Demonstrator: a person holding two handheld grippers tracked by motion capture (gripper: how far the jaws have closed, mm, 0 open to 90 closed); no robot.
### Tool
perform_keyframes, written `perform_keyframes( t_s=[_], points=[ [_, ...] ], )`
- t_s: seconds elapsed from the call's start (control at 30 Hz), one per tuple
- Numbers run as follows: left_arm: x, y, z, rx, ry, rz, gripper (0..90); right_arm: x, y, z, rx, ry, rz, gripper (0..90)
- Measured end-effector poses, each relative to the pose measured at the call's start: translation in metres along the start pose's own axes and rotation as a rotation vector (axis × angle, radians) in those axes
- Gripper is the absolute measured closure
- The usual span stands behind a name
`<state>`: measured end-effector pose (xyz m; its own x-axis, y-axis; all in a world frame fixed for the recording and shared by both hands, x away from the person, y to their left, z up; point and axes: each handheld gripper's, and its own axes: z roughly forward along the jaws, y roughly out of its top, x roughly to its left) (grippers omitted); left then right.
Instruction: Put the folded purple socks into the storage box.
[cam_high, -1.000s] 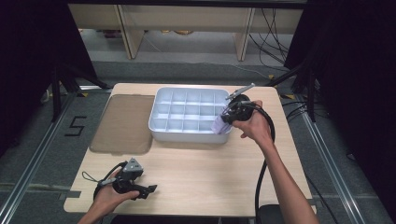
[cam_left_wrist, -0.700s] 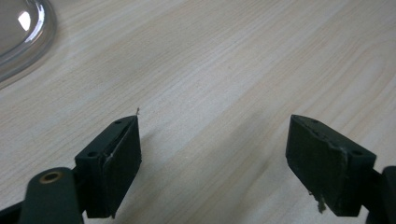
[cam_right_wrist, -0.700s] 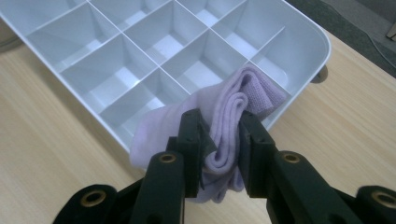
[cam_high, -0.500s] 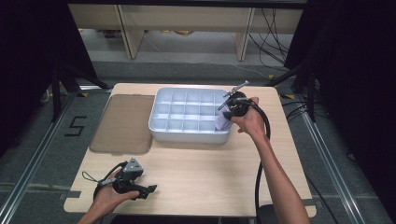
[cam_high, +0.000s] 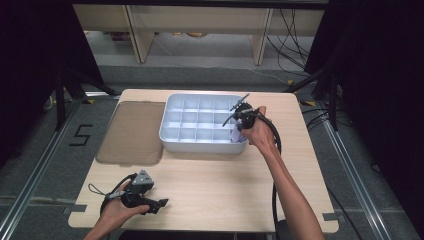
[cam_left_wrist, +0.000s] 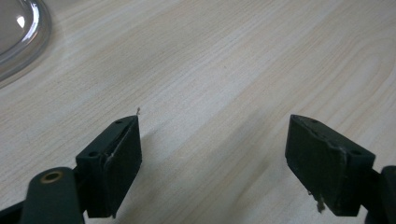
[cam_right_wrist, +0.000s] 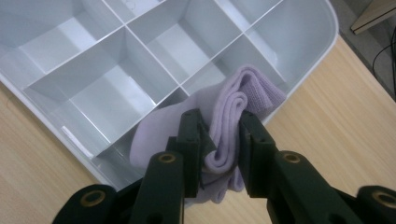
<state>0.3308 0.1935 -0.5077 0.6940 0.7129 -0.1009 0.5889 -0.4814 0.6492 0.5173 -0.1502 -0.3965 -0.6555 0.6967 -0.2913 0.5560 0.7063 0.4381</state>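
Note:
A white divided tray (cam_high: 172, 134) stands at the middle back of the table, its compartments bare in the right gripper view (cam_right_wrist: 98, 98). My right gripper (cam_right_wrist: 219, 140) is shut on a folded lilac cloth (cam_right_wrist: 243, 100), which hangs over the tray's near right corner compartment. From above, the right gripper (cam_high: 239, 121) sits over that corner, and a bit of the lilac cloth (cam_high: 236, 135) shows below the hand. My left gripper (cam_high: 159, 205) rests low at the front left of the table, open, with bare wood between its fingers (cam_left_wrist: 116, 158).
A brown translucent lid (cam_high: 134, 132) lies flat left of the tray; its rounded rim (cam_left_wrist: 21, 42) shows in the left gripper view. The right gripper's cable (cam_high: 275, 200) trails along the forearm. Bare wood (cam_high: 215, 185) stretches between the hands.
The right gripper has carried the lilac cloth a little toward the tray's near right corner and lowered it. The left gripper has stayed put.

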Motion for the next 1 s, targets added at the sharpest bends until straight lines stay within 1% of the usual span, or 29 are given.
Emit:
perform_keyframes(
  t_s=[0.03,0.1,0.13,0.17,0.2,0.23,0.3,0.37,0.4,0.43,0.47,0.53,0.57,0.6,0.63,0.67,0.7,0.73,0.77,0.8,0.83,0.9,0.93,0.97,1.0],
  points=[
    [0.0,0.0,0.0,0.0,0.0,0.0,18.0,0.002,-0.001,0.002,0.007,-0.001,-0.004,73.4],
    [0.0,0.0,0.0,0.01,0.004,0.001,18.0,0.005,-0.003,0.007,0.004,0.011,0.005,73.1],
    [0.0,0.0,0.0,0.01,0.002,0.0,18.0,0.007,-0.004,0.009,0.006,0.023,0.012,72.8],
    [0.0,0.0,0.001,0.005,-0.001,0.002,18.1,0.008,-0.005,0.011,0.003,0.024,0.021,72.4],
    [0.0,0.0,0.0,0.017,-0.013,0.008,18.1,0.008,-0.006,0.013,-0.004,0.03,0.01,71.5],
    [0.0,0.0,0.0,0.01,-0.014,0.008,18.1,0.009,-0.007,0.014,-0.004,0.036,0.019,70.7],
    [0.0,0.0,0.0,0.015,-0.014,0.009,18.3,0.011,-0.01,0.016,-0.001,0.056,0.027,69.8],
    [-0.001,0.0,0.0,0.015,-0.015,-0.002,18.3,0.012,-0.013,0.019,-0.007,0.067,0.032,68.6],
    [-0.001,0.0,0.001,0.015,-0.02,-0.005,18.3,0.012,-0.014,0.019,-0.006,0.067,0.047,67.8],
    [-0.001,0.0,0.001,0.015,-0.02,-0.005,18.3,0.011,-0.015,0.02,-0.009,0.084,0.042,66.6],
    [-0.001,0.0,0.001,0.014,-0.019,-0.005,18.3,0.012,-0.016,0.019,-0.008,0.085,0.065,66.3],
    [0.0,0.0,0.0,0.013,-0.012,0.008,18.4,0.009,-0.016,0.016,-0.034,0.092,0.087,65.7],
    [0.0,0.0,0.0,0.012,-0.004,0.009,18.4,0.007,-0.016,0.014,-0.054,0.1,0.113,66.0],
    [0.0,0.0,0.001,0.004,-0.001,0.003,18.3,0.004,-0.016,0.011,-0.082,0.105,0.114,67.6],
    [0.0,0.0,0.001,0.006,-0.001,0.002,18.3,0.001,-0.015,0.008,-0.095,0.108,0.129,69.7],
    [0.0,0.0,0.001,0.007,0.0,0.001,18.3,-0.001,-0.013,0.006,-0.107,0.115,0.126,73.1],
    [0.0,0.0,0.001,0.007,-0.004,0.001,18.3,-0.003,-0.013,0.005,-0.123,0.122,0.136,76.2],
    [0.0,0.0,0.0,0.02,-0.013,0.013,18.4,-0.005,-0.011,0.005,-0.119,0.123,0.134,78.9],
    [0.0,0.0,0.0,0.015,-0.012,0.009,18.4,-0.006,-0.01,0.006,-0.118,0.109,0.122,80.7],
    [-0.001,0.0,0.001,0.017,-0.019,-0.003,18.5,-0.006,-0.009,0.007,-0.097,0.109,0.129,82.2],
    [-0.001,0.0,0.001,0.018,-0.013,0.011,18.6,-0.006,-0.008,0.01,-0.084,0.112,0.132,83.6],
    [-0.001,0.0,0.0,0.018,-0.014,0.012,18.6,-0.004,-0.007,0.018,-0.051,0.122,0.127,84.9],
    [-0.001,0.0,0.0,0.017,-0.013,0.009,18.6,-0.002,-0.007,0.022,-0.046,0.12,0.124,85.3],
    [-0.001,0.0,0.0,0.017,-0.013,0.009,18.7,-0.001,-0.007,0.025,-0.036,0.128,0.118,85.5],
    [-0.001,-0.001,0.001,0.018,-0.017,-0.001,18.7,0.001,-0.008,0.028,-0.023,0.132,0.118,85.5]
  ],
)
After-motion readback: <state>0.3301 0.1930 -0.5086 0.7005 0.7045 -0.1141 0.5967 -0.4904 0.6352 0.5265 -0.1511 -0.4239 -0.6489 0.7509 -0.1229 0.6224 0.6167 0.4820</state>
